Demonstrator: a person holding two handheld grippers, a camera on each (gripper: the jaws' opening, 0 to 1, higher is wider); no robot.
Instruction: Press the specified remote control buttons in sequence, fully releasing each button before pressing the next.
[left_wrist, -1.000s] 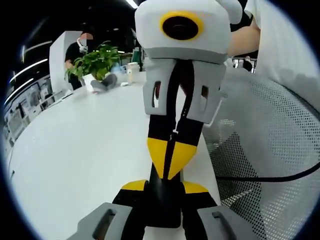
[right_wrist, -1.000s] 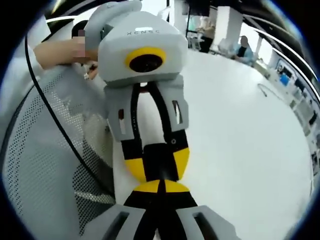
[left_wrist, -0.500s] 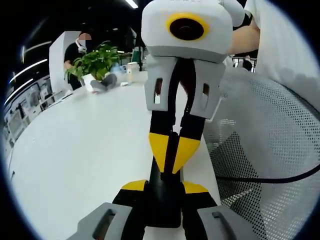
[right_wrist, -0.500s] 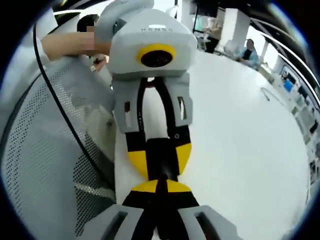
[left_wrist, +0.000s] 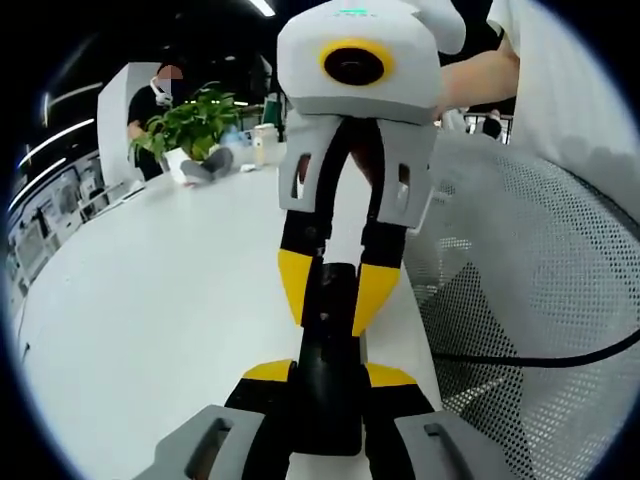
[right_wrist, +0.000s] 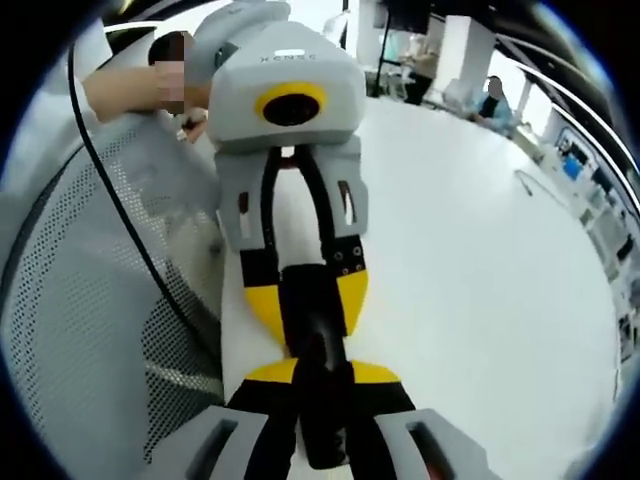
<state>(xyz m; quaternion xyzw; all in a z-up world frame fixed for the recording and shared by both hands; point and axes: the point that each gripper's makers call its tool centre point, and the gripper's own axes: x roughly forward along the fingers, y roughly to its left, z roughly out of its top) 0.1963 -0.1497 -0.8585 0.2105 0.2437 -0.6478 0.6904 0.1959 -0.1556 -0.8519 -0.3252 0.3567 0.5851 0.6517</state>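
A slim black remote (left_wrist: 331, 335) lies lengthwise between the two grippers, which face each other over a white table (left_wrist: 170, 300). My left gripper (left_wrist: 330, 376) is shut on the remote's near end. From above comes my right gripper (left_wrist: 337, 293), its yellow fingertips (left_wrist: 297, 288) set against both sides of the far end. In the right gripper view the remote (right_wrist: 315, 325) runs from the left gripper (right_wrist: 308, 300) down between the right gripper's (right_wrist: 322, 376) own jaws. The buttons are hidden.
A potted plant (left_wrist: 190, 125), a cup (left_wrist: 264, 143) and a seated person (left_wrist: 155, 100) are at the table's far end. A grey mesh chair (left_wrist: 530, 280) with a black cable (left_wrist: 540, 355) stands beside the table edge. A person's arm (right_wrist: 130, 95) holds the left gripper.
The right gripper's yellow tips, pressed together at the remote's end before, have spread apart and now sit on either side of the remote. The left gripper keeps its hold.
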